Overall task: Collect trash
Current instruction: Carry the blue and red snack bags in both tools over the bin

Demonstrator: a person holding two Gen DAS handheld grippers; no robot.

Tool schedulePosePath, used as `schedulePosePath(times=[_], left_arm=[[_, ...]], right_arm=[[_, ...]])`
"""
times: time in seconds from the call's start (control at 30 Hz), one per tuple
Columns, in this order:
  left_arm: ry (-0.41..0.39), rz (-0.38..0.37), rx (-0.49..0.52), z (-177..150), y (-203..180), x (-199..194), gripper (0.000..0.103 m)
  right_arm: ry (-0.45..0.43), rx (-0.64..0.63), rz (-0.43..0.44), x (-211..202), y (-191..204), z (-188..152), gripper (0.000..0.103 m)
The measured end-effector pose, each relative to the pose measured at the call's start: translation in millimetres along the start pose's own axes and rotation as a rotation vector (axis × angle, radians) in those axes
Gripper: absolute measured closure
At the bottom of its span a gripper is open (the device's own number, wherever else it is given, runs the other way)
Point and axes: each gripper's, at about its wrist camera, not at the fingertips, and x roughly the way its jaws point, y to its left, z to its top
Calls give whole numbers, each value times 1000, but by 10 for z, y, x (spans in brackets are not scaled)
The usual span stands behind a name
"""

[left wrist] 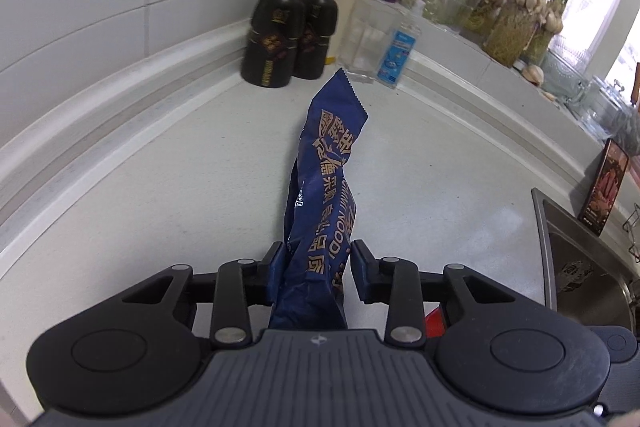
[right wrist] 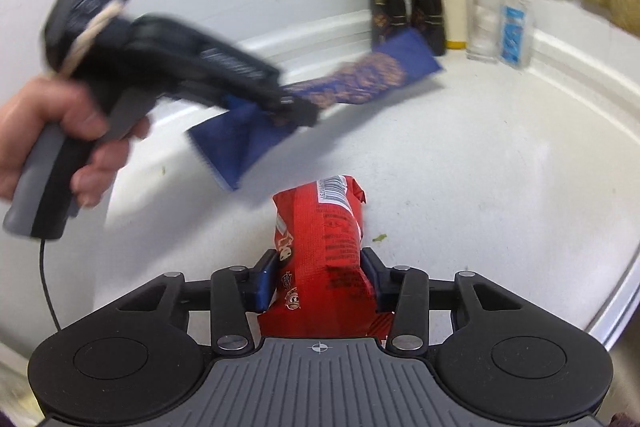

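We held the left gripper (left wrist: 318, 269) clamped on a crumpled blue foil noodle wrapper (left wrist: 324, 187) above the white countertop (left wrist: 160, 187), right gripper (right wrist: 320, 277) pinching a red crinkled snack packet (right wrist: 324, 247), both wrappers lifted near two black bottles (left wrist: 288, 35).

My right tongs (right wrist: 320, 275) clamp a red wrapper (right wrist: 324, 251) above the white table (right wrist: 500, 167). My left hand (right wrist: 60, 143) carries the left tongs (right wrist: 296, 113), apparently gripping a blurred blue wrapper (right wrist: 360, 79), near two black bottles (right wrist: 406, 7).
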Motion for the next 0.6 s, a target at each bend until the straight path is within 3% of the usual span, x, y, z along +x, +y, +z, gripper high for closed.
schedulePosePath(times=[0.6], left_arm=[[-65, 26, -190, -637, 471, -932, 72]], right_arm=[[-50, 108, 21, -337, 228, -85, 62]])
